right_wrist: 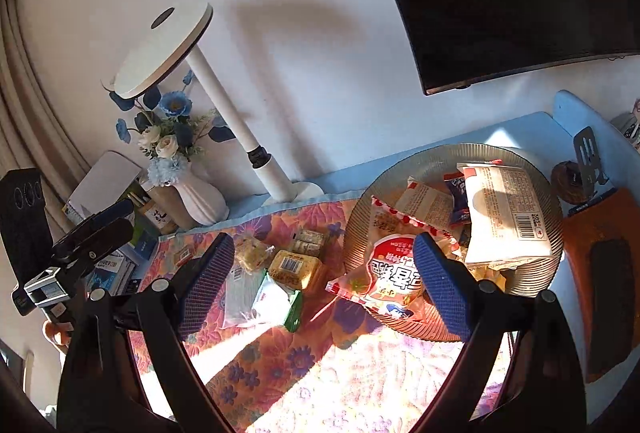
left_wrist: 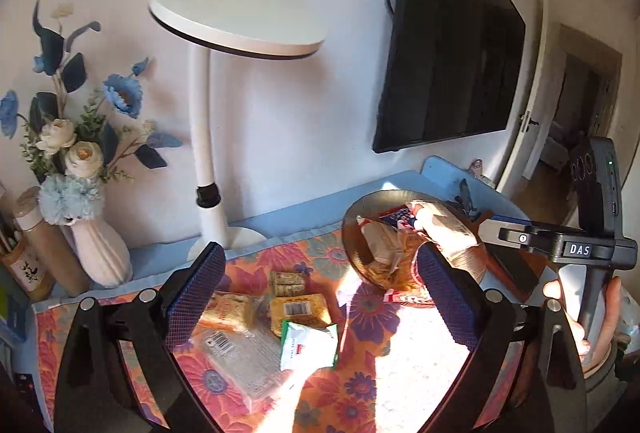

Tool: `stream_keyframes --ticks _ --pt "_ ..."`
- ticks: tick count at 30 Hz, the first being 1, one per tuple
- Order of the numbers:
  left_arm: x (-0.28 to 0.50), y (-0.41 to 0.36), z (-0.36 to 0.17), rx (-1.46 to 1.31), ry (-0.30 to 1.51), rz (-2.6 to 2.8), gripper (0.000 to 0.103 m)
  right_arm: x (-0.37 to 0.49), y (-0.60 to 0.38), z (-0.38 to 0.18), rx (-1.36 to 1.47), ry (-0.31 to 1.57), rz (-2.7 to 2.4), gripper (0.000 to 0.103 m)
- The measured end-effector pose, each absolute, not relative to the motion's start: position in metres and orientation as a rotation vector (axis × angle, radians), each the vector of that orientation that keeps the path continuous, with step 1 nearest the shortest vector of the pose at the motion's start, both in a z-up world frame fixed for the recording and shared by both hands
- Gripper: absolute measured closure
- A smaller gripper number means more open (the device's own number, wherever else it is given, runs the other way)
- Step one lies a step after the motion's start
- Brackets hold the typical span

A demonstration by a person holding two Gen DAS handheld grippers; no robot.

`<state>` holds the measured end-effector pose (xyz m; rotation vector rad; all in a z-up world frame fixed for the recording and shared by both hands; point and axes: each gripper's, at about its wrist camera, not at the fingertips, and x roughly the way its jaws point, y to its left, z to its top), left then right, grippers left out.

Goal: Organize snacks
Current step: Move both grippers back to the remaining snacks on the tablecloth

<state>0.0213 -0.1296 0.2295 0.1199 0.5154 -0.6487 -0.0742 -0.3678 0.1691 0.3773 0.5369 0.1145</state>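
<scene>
A ribbed brown glass bowl (right_wrist: pixel 554 217) sits at the right of the floral cloth and holds several snack packs, among them a large white pack (right_wrist: pixel 504 209) and a red-and-white bag (right_wrist: pixel 384 273) hanging over its near rim. The bowl also shows in the left wrist view (left_wrist: pixel 356 233). Loose snacks lie on the cloth: a green-and-white pack (left_wrist: pixel 308 345), a yellow pack (left_wrist: pixel 296 309), a clear wrapped pack (left_wrist: pixel 240 357). My left gripper (left_wrist: pixel 320 293) is open and empty above the loose snacks. My right gripper (right_wrist: pixel 324 285) is open and empty, near the bowl's front rim.
A white desk lamp (left_wrist: pixel 236 17) and a white vase of blue flowers (left_wrist: pixel 100 245) stand at the back by the wall. A dark TV (left_wrist: pixel 448 45) hangs above. An orange mat with a dark object (right_wrist: pixel 608 293) lies right of the bowl.
</scene>
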Motion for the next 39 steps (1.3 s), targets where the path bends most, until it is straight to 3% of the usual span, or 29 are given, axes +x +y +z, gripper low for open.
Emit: stream_keyframes --ticks 8,12,17,30,33,39 --pt "-0.006 -0.02 0.142 0.109 0.575 -0.177 0.005 -0.057 -0.251 0.079 0.168 0.717 0.2 0.011" --pt "-0.013 -0.001 0.084 0.147 0.654 -0.107 0.005 -0.043 -0.228 0.025 0.158 0.791 0.211 0.012" --pt "-0.008 0.003 0.042 0.182 0.71 -0.08 0.005 -0.041 -0.215 0.009 0.101 0.773 0.161 0.012" --pt "-0.005 -0.004 0.039 0.209 0.751 -0.115 0.005 -0.038 -0.218 0.01 0.077 0.793 0.101 0.013" --pt "-0.004 0.0 0.047 0.273 0.816 -0.181 0.005 -0.038 -0.218 0.027 -0.051 0.791 0.043 0.016" --pt "0.022 0.036 0.098 0.393 0.711 -0.269 0.005 -0.003 -0.204 0.043 -0.324 0.76 -0.026 0.016"
